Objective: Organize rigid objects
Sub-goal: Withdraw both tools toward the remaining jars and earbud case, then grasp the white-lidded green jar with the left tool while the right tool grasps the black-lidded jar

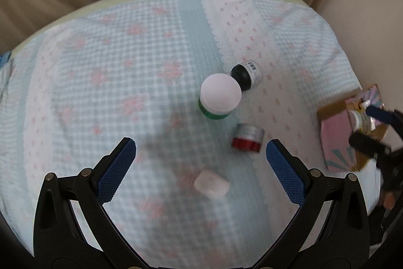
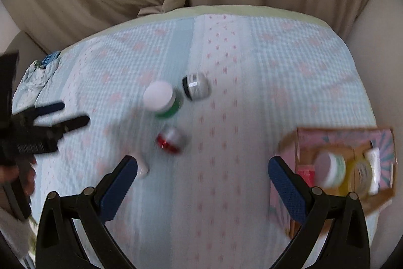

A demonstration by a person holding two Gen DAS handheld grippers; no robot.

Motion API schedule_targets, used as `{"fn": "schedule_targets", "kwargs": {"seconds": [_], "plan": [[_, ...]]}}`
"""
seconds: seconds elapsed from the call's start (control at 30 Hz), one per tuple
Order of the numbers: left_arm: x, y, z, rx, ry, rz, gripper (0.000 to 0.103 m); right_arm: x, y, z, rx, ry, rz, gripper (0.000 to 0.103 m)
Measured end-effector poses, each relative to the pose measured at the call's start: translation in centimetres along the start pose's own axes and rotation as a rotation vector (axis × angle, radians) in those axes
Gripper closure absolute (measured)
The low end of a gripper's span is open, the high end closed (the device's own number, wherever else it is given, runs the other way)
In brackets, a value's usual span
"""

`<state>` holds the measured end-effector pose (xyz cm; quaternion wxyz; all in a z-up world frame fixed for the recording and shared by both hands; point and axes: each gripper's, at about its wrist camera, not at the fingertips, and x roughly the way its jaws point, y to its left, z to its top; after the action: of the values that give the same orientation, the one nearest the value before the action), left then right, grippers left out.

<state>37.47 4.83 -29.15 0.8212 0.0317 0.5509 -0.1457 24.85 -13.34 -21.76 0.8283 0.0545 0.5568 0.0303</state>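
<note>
– Four little things lie loose on the checked cloth (image 1: 113,67). Which one is the left claw (image 1: 201,144) after?
– None is in it now. It hangs wide open with nothing between its fingers. I think it is spread like that so it can drop over something.
– What is nearest to it?
– The small pale block (image 1: 211,184), lying just under the claw. Behind it stands the green jar with the white lid (image 1: 219,98). The black-capped bottle (image 1: 248,76) lies on its side right against that jar, so it might roll.
– And the red and silver jar (image 1: 248,138)?
– It sits just inside the claw's right finger.
– Where do they all go?
– Into the cardboard box (image 1: 333,132) on the right, I think. Some jars and a tube are in there already.
– Is the right claw (image 2: 203,160) carrying anything?
– No, it is spread open and empty, close to the box. Both views are blurry.
</note>
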Motion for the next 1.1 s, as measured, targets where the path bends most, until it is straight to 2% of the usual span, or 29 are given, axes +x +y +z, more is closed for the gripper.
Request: {"fn": "schedule_targets", "kwargs": {"seconds": [0.2, 0.27, 0.33, 0.53, 0.8, 0.83, 0.87, 0.93, 1.1], "plan": [[7.2, -0.6, 1.4, -0.005, -0.004, -0.033, 0.000, 7.4, -0.7, 5.1, -0.012, -0.025, 0.003, 0.000], [9.4, -0.9, 1.7, 0.003, -0.001, -0.039, 0.000, 9.9, -0.7, 6.2, -0.028, -0.019, 0.004, 0.007], [11.3, -1.2, 1.8, 0.011, -0.001, -0.046, 0.000, 12.0, -0.7, 6.8, -0.040, -0.007, 0.004, 0.007], [14.5, -1.1, 1.9, 0.012, -0.007, -0.046, 0.002, 16.7, 0.0, 7.7, -0.074, 0.021, 0.019, 0.008], [16.6, -1.5, 2.8, 0.042, -0.044, -0.067, 0.013, 20.3, 0.9, 8.8, -0.101, 0.044, 0.022, 0.008], [17.0, -1.6, 2.9, 0.050, -0.046, -0.069, 0.015, 20.6, 1.0, 8.9, -0.106, 0.044, 0.024, 0.009], [17.4, -1.7, 3.0, 0.058, -0.047, -0.073, 0.018, 20.9, 1.1, 9.1, -0.111, 0.045, 0.024, 0.017], [17.8, -1.9, 3.0, 0.069, -0.051, -0.074, 0.021, 21.8, 1.4, 9.4, -0.126, 0.067, 0.028, 0.027], [17.8, -2.4, 3.0, 0.092, -0.070, -0.079, 0.031, 23.3, 1.7, 9.4, -0.129, 0.103, 0.053, 0.042]]}}
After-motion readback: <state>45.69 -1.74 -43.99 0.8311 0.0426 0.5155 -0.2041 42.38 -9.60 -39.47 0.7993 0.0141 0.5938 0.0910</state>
